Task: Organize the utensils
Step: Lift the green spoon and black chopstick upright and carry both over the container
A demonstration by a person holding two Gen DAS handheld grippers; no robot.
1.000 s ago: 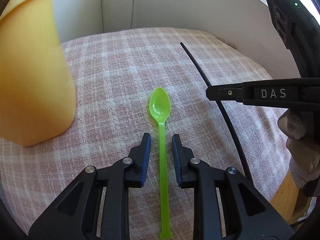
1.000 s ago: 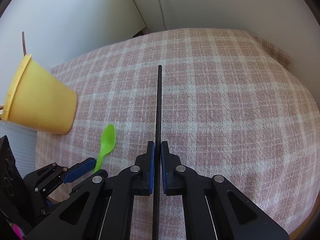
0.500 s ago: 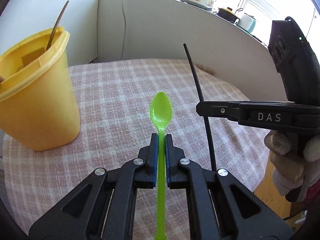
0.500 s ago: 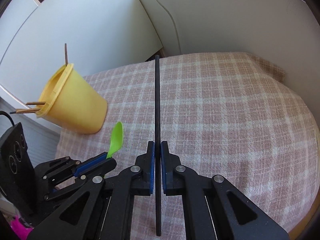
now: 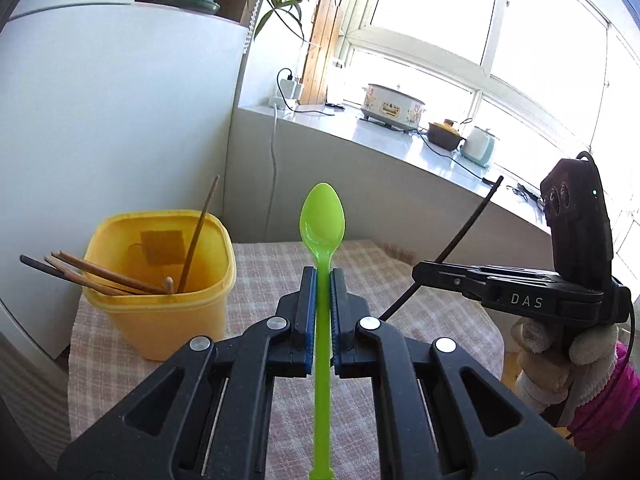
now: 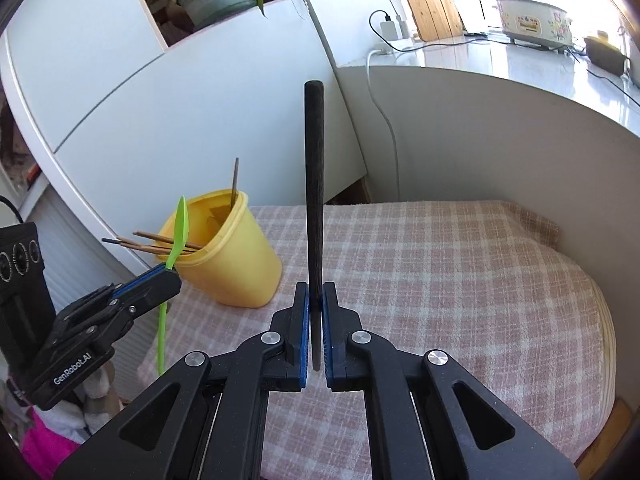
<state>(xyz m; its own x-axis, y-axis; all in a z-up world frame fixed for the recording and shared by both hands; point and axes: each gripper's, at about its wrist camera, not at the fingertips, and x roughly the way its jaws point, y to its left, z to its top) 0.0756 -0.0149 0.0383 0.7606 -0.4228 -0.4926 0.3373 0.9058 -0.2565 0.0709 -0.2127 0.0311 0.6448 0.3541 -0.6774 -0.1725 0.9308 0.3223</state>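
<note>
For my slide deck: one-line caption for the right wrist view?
Right gripper holds a black chopstick upright above the checked cloth, near the yellow tub.

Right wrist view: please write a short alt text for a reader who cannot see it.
The right gripper holds a black chopstick upright between its fingers, above a table with a pink checked cloth. At left, the left gripper holds a green spoon near a yellow container with wooden chopsticks in it.
</note>
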